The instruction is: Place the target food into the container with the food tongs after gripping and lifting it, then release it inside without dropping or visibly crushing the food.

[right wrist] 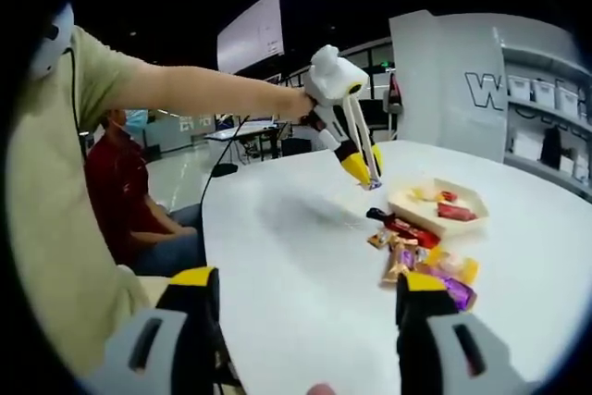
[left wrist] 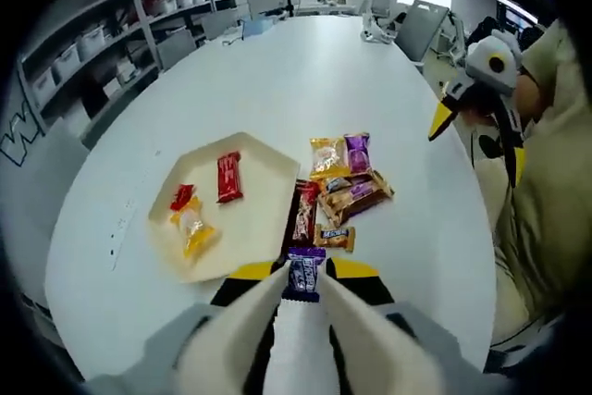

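Tongs (left wrist: 301, 316) in left claw (left wrist: 301, 298), tips clamped on purple candy bar (left wrist: 303, 277), lifted above counter (left wrist: 370, 71) beside tray (left wrist: 250, 219). Right claw (right wrist: 305, 307) jaws apart, holding nothing.

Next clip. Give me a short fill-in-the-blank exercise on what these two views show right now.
1. The tongs in the left gripper are shut on a ___ snack bar.
2. The tray holds ___ snacks.
3. The right gripper is ___ and holds nothing.
4. The loose snacks lie on a ___ table.

Missing words: purple; three; open; white
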Tool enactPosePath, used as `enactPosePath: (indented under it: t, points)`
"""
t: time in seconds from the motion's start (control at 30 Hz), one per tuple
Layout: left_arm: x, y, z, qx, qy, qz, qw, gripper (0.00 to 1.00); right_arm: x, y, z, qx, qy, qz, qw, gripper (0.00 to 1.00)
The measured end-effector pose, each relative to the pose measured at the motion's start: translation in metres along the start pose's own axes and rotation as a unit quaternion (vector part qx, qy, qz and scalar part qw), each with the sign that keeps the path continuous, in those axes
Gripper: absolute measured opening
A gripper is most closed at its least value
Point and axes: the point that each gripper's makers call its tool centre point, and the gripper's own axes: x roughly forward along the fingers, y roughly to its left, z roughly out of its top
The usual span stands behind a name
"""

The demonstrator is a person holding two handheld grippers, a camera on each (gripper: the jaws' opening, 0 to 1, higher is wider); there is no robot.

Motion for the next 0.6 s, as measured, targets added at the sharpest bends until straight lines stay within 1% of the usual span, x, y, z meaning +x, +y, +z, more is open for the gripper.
enactPosePath:
  t: [0.2, 0.43, 0.6]
  points:
    - [0.006, 0.009, 0.013, 0.008, 0.001, 0.003, 1.0000, 0.19, -0.003, -0.001, 0.001, -0.001, -0.002, -0.003, 1.0000, 0.77]
    - [0.017, 0.030, 0.016, 0.009, 0.019, 0.017, 0.9996, 0.19, -0.004, -0.003, 0.001, -0.002, -0.001, -0.004, 1.0000, 0.77]
    - [0.025, 0.043, 0.028, 0.000, 0.012, 0.025, 0.9996, 0.19, -0.005, -0.005, 0.000, 0.000, -0.002, -0.006, 1.0000, 0.77]
